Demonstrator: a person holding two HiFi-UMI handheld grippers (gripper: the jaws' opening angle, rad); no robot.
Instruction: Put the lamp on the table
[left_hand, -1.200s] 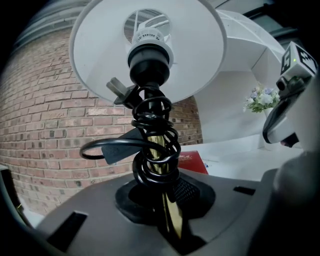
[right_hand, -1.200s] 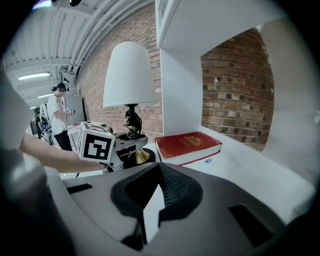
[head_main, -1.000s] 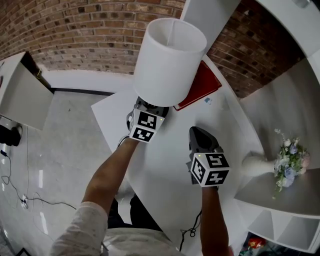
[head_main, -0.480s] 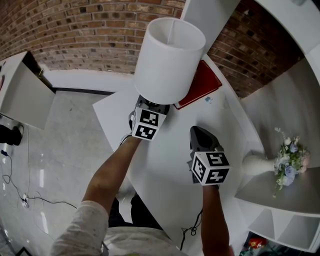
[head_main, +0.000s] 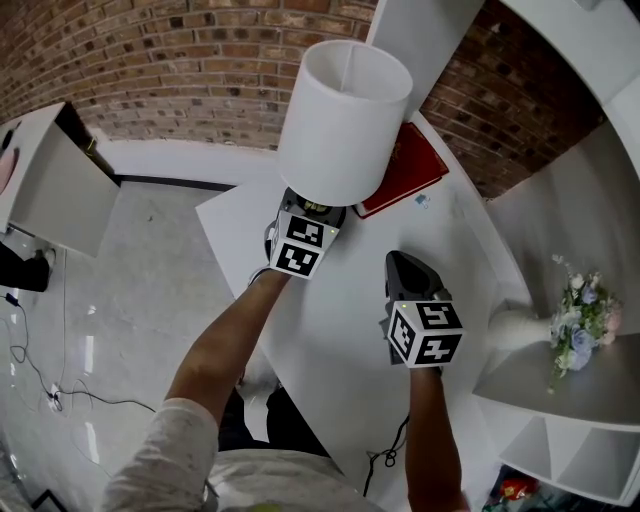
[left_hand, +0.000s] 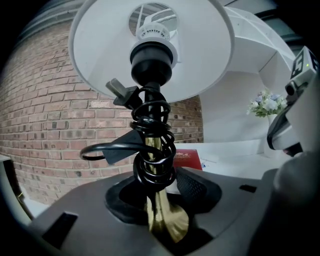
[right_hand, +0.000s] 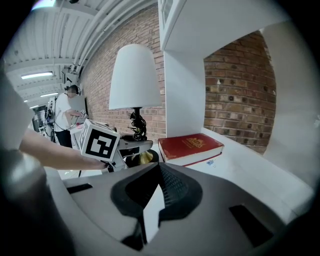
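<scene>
The lamp (head_main: 345, 120) stands upright on the white bench (head_main: 340, 320), toward the far end and near the left edge. Its white drum shade (right_hand: 135, 75) rises over a black socket and a slim brass stem (left_hand: 159, 210). A black cord (left_hand: 150, 125) is wound in tight loops round that stem, and its plug (left_hand: 119, 91) sticks out to the left just under the socket. The left tongs (left_hand: 165, 190) sit low at the foot of the lamp with the brass stem between the jaws. The jaws are opening: the ribbed pad (left_hand: 192, 187) on the right stands just clear of the metal, so the stem is no longer pinched. In the head view the lamp's foot is hidden under the shade and the marker cube of these tongs. Just to the right of the lamp a red hardback book (head_main: 405, 170) lies flat at the far end of the bench, beside a white column. A small bluish card (head_main: 422, 200) lies on the bench near the book's front corner. The right tongs (right_hand: 155, 190) hover over the middle of the bench, well apart from the lamp. Their jaws are drawn close together, with only a sliver of white bench showing between them, and they hold nothing. A pale vase of flowers (head_main: 575, 325) stands on a white shelf off the right edge, and a brick wall (head_main: 150, 60) runs behind the bench.
</scene>
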